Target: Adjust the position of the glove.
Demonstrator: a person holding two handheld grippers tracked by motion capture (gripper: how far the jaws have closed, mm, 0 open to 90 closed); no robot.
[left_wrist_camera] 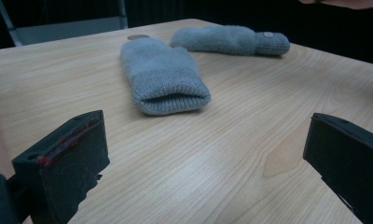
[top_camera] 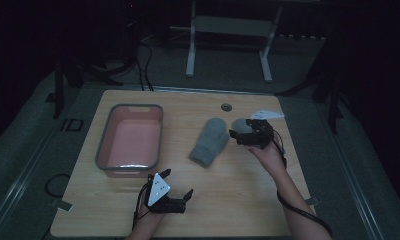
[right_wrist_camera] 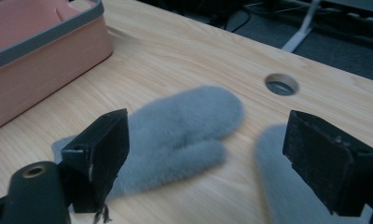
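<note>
while the right gripper [top_camera: 244,134] hangs with jaws apart over one grey mitten [right_wrist_camera: 273,177], the other mitten [top_camera: 208,142] lies just right of the pink tub [top_camera: 130,137]. soft, light knit will likely sag, so pinch the ribbed cuff. left gripper [top_camera: 178,191] waits released.

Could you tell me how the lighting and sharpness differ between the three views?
High view: dim, surroundings nearly black, table lit. Left gripper view: bright, near mitten sharp, soft glare on the wood. Right gripper view: both mittens blurred, the basin clearer.

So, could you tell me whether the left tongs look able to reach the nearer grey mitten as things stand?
Probably yes: the left tongs stand open, and bare table lies between them and the mitten.
</note>
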